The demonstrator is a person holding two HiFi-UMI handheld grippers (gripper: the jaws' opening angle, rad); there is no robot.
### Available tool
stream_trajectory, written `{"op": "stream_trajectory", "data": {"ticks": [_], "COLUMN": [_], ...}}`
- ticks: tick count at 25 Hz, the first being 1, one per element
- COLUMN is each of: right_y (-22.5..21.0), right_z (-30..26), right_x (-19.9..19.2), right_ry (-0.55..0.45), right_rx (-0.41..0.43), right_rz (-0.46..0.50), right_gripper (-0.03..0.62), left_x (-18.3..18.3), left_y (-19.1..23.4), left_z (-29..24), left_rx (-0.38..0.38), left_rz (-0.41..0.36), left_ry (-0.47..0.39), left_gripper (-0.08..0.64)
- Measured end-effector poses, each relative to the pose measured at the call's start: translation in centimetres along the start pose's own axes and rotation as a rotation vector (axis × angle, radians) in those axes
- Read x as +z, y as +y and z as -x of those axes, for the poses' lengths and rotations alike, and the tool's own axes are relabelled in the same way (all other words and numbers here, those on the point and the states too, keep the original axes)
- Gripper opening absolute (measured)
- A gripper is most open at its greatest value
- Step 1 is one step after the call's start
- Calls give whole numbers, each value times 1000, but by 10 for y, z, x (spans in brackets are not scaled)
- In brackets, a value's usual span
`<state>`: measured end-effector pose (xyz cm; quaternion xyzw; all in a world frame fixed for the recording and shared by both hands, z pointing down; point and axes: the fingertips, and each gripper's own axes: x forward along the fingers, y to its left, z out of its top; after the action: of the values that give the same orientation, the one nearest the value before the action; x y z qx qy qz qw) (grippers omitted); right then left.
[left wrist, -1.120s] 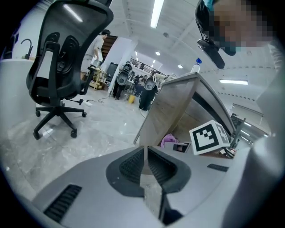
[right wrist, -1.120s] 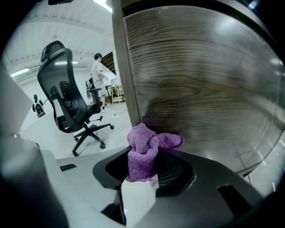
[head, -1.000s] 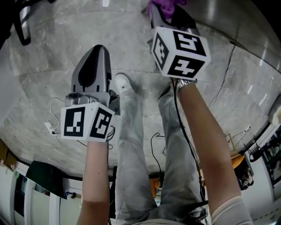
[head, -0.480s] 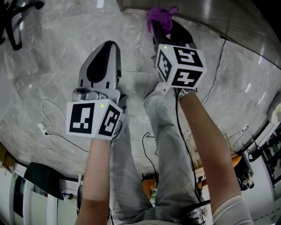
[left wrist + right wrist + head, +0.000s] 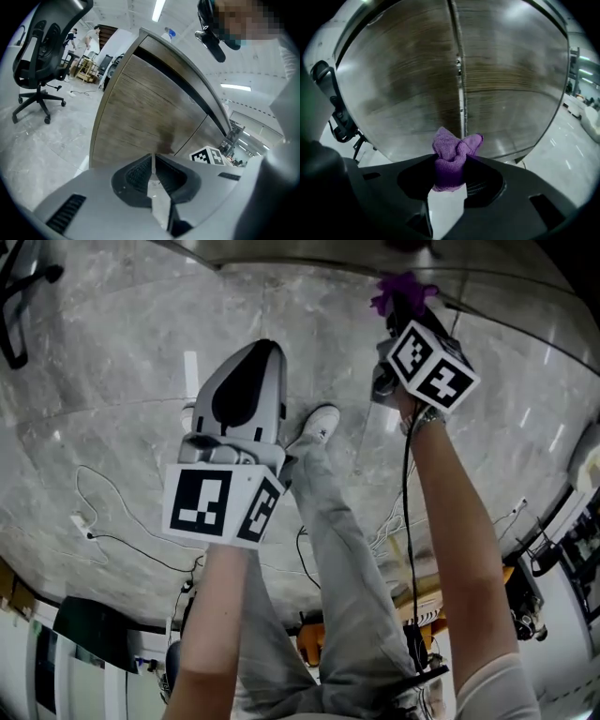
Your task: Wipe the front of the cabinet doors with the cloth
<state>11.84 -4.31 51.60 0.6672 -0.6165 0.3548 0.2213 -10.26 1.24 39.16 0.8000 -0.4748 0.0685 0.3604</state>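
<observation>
1. Two grippers are held out in front of the person, above a grey marbled floor (image 5: pixel 112 362). The left gripper (image 5: pixel 265 348) hangs lower, near the person's white shoe (image 5: pixel 319 421). The right gripper (image 5: pixel 403 307) reaches further out, toward the foot of the cabinet.
2. Thin cables (image 5: pixel 122 538) trail across the floor, one ending in a small white plug (image 5: pixel 82 523). A black cord (image 5: pixel 409 512) runs along the right forearm. A black office chair (image 5: pixel 40 51) stands on the open floor to one side of the cabinet (image 5: pixel 140 108), well apart from it.
3. The left gripper's jaws are pressed together with nothing between them. They aim at the cabinet's wood-grain face near its corner, with bare floor between gripper and cabinet.
4. The right gripper's jaws pinch the purple cloth (image 5: pixel 452 152), which is bunched into a thick wad.
5. The cloth's long axis lies along the jaws. Its gathered end is clamped between them, and its loose end sticks out past the tips, flaring into two soft lobes that point at the cabinet.
6. Straight beyond the cloth are the cabinet doors (image 5: pixel 408 79), brown and glossy. The seam (image 5: pixel 460 89) between them rises from just behind the wad. The cloth sits low on the doors and close by that seam. I cannot tell whether it touches the wood.
</observation>
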Motion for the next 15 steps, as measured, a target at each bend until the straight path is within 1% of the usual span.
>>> {"op": "stream_trajectory", "data": {"ticks": [3,6,10,13,15], "right_y": [-13,-10,10,25,41], "right_z": [-15,-30,-43,-47,-48], "right_x": [5,8,14,16,15], "right_ry": [-22,-44,-55,-57,-57], "right_rx": [-23,-16,-11,-43,-49], "right_rz": [-62,-34,20,16,17], "right_gripper": [155,155,155,155,155], "left_x": [-2,-2,4,12,18], "left_y": [2,13,37,61,78], "left_z": [-5,-5,4,14,23], "left_rx": [-4,-4,4,15,25], "left_rz": [-10,-19,-34,-39,-36], "left_ry": [6,8,6,4,3], "left_gripper": [29,29,29,29,29]}}
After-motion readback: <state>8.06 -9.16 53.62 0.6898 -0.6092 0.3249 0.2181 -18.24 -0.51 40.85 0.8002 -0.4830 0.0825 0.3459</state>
